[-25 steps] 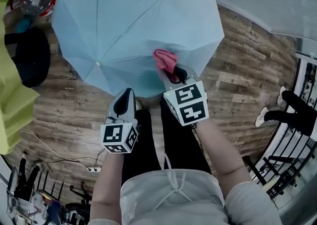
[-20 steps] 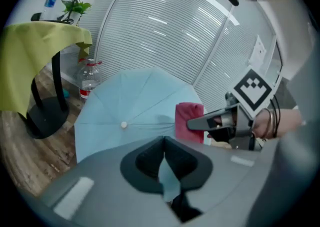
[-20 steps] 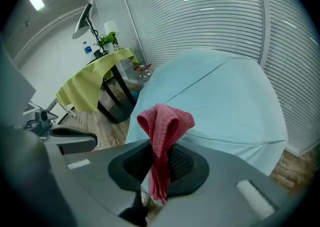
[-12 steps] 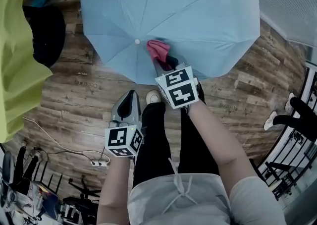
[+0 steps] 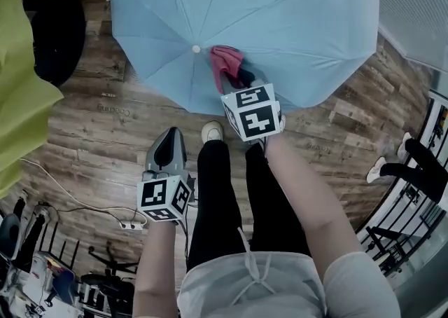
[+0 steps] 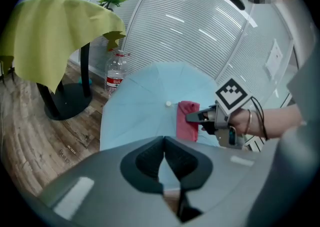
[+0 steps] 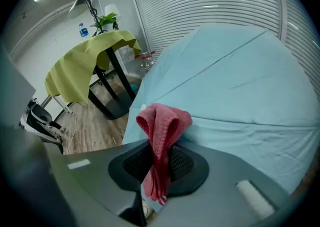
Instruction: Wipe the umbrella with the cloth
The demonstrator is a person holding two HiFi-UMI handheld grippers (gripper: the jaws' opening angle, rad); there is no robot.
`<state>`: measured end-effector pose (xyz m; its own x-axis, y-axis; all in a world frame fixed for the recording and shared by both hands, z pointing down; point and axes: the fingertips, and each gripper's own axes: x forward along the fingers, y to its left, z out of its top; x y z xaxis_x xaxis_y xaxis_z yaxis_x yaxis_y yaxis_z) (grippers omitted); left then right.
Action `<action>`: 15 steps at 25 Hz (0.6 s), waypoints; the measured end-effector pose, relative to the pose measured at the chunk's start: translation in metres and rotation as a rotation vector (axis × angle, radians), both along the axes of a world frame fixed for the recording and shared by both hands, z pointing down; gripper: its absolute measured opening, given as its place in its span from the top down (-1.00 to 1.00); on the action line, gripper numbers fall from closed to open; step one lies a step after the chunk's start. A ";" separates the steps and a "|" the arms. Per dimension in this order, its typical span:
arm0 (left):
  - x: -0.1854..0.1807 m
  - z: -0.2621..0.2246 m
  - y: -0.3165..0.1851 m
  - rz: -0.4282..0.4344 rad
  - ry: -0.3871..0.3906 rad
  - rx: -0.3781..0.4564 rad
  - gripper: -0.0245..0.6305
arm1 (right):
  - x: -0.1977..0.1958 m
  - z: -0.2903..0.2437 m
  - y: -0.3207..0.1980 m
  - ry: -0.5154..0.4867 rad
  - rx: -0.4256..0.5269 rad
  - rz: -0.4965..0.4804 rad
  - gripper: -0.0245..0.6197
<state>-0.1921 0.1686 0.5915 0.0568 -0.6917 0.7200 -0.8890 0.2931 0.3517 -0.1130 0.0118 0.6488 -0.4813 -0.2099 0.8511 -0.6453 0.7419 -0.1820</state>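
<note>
An open light-blue umbrella (image 5: 294,22) lies canopy-up on the wood floor, with its white tip (image 5: 196,48) showing. My right gripper (image 5: 234,80) is shut on a pink cloth (image 5: 225,64) and presses it on the canopy just right of the tip. The right gripper view shows the cloth (image 7: 162,126) bunched between the jaws over the umbrella (image 7: 240,81). My left gripper (image 5: 170,136) hangs lower left, off the canopy, shut on nothing. In its view, the left gripper (image 6: 164,141) looks at the umbrella (image 6: 140,106), the cloth (image 6: 188,120) and the right gripper (image 6: 197,117).
A table under a yellow-green cover (image 5: 21,85) stands on a black round base (image 5: 59,36) at the left. A water bottle (image 6: 115,71) stands beyond the umbrella. Cables and a power strip (image 5: 129,225) lie lower left. Another person's legs (image 5: 420,155) and a black rack are at the right.
My right gripper slid the pink cloth across the canopy toward the umbrella's white tip. The left gripper stayed low, off the umbrella.
</note>
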 end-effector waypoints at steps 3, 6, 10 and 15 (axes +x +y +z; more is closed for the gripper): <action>0.013 0.002 -0.007 0.006 0.006 -0.003 0.90 | 0.018 0.000 -0.009 0.007 -0.001 0.010 0.73; 0.031 0.002 -0.017 0.029 0.013 -0.002 0.90 | 0.034 -0.001 -0.017 0.007 -0.003 0.013 0.73; 0.055 0.000 -0.030 0.051 0.022 0.002 0.90 | 0.053 -0.004 -0.026 0.004 -0.004 0.018 0.73; 0.087 -0.001 -0.045 0.094 0.026 -0.004 0.90 | 0.081 -0.007 -0.037 0.002 -0.004 0.028 0.73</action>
<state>-0.1053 0.1239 0.5905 0.1397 -0.6794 0.7203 -0.9032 0.2108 0.3740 -0.0324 -0.0254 0.6419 -0.4740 -0.2200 0.8526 -0.6658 0.7232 -0.1835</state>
